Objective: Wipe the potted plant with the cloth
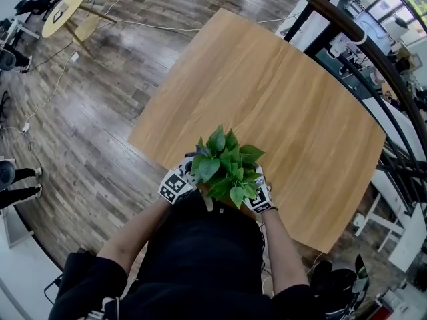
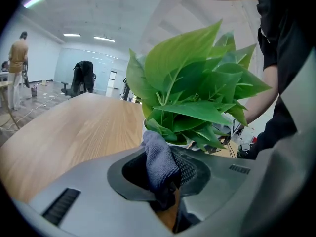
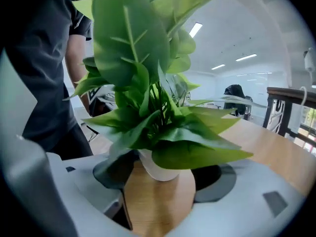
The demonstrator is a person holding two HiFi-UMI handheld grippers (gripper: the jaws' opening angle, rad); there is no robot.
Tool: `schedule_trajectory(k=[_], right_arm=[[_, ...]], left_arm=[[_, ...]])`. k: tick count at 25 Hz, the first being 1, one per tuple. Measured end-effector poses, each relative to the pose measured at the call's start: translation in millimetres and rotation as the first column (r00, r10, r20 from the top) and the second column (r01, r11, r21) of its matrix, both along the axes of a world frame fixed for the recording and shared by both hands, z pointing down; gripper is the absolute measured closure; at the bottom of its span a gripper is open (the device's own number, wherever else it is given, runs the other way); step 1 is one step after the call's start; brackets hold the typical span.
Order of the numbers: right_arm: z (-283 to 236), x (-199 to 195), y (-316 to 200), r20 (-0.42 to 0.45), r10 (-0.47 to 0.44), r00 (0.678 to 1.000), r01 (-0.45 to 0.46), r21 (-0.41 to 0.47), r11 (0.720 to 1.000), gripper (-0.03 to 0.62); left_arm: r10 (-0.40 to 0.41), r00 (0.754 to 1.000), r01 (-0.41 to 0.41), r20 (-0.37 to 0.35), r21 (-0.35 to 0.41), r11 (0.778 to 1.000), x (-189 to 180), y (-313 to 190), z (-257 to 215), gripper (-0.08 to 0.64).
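Note:
A potted plant (image 1: 225, 167) with broad green leaves stands in a small white pot (image 3: 157, 169) at the near edge of the wooden table (image 1: 280, 105). My left gripper (image 2: 163, 174) is shut on a grey cloth (image 2: 159, 161), whose bunched end touches the lower leaves (image 2: 190, 95) by the pot's rim. On the plant's other side, my right gripper (image 3: 163, 181) is open, and the pot stands between its spread jaws without touching either. In the head view the leaves hide both sets of jaws; only the left gripper's (image 1: 176, 185) and right gripper's (image 1: 260, 197) marker cubes show.
The table's near edge (image 1: 200, 179) runs just under the plant, against the person's body. Wooden floor (image 1: 87, 125) lies to the left. A dark railing (image 1: 373, 52) and desks run along the right. A person (image 2: 19, 68) stands far off in the room.

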State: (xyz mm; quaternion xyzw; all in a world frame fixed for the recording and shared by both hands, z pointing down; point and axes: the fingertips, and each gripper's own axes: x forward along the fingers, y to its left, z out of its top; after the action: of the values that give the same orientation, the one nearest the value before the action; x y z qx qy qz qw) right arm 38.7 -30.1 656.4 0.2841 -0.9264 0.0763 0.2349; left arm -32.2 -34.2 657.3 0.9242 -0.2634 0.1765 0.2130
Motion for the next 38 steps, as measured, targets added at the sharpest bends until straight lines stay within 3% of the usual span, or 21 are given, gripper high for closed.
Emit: schedule_trajectory(k=[5,10,15,22,26,31,36,38], right_arm=[[-1.3,-6.5,-8.2,-0.016,0.011,1.000,-0.011,-0.012,1.000,0.262],[-2.2,-6.5,-10.9,0.004,0.101,0.995,-0.100,-0.016,0.995,0.262],[-0.2,-8.8,-5.2,-0.012,0.096,0.995,-0.097,-0.017,0.995,0.262],[5.1,-13.8,31.8,-0.034,0.005,0.999,-0.007,-0.053,0.999,0.262],[8.6,3.6,9.6,-0.006,0.124,0.992,-0.124,-0.067,0.990,0.262],[1.0,-16.0,-6.2,-0.048,0.024,0.999,-0.024,0.004,1.000,0.261],[-0.4,-17.2,-12.2,-0.050,0.050,0.997,-0.050,0.000,0.999,0.262],[-1.5,-15.3,-12.7,-0.043,0.073,0.996,-0.073,-0.003,0.997,0.262]], left_arm=[[-0.029,0.999,0.028,-0.013,-0.020,0.999,-3.2,1.6,-0.3,0.474],[0.069,0.997,-0.070,-0.037,-0.037,0.997,19.9,30.9,-2.5,0.472],[-0.007,0.999,0.005,-0.044,-0.043,0.999,13.7,25.4,1.1,0.472],[-0.087,0.996,0.086,-0.034,-0.042,0.995,-18.8,-0.2,1.0,0.472],[-0.086,0.996,0.085,-0.030,-0.039,0.996,-18.4,-11.2,-7.1,0.472],[-0.090,0.996,0.089,-0.024,-0.029,0.996,-21.0,-10.2,-1.6,0.474],[-0.104,0.994,0.102,-0.032,-0.037,0.994,-18.8,-8.7,-2.2,0.474],[-0.071,0.996,0.069,-0.046,-0.046,0.997,-12.5,-1.1,-3.6,0.472]])
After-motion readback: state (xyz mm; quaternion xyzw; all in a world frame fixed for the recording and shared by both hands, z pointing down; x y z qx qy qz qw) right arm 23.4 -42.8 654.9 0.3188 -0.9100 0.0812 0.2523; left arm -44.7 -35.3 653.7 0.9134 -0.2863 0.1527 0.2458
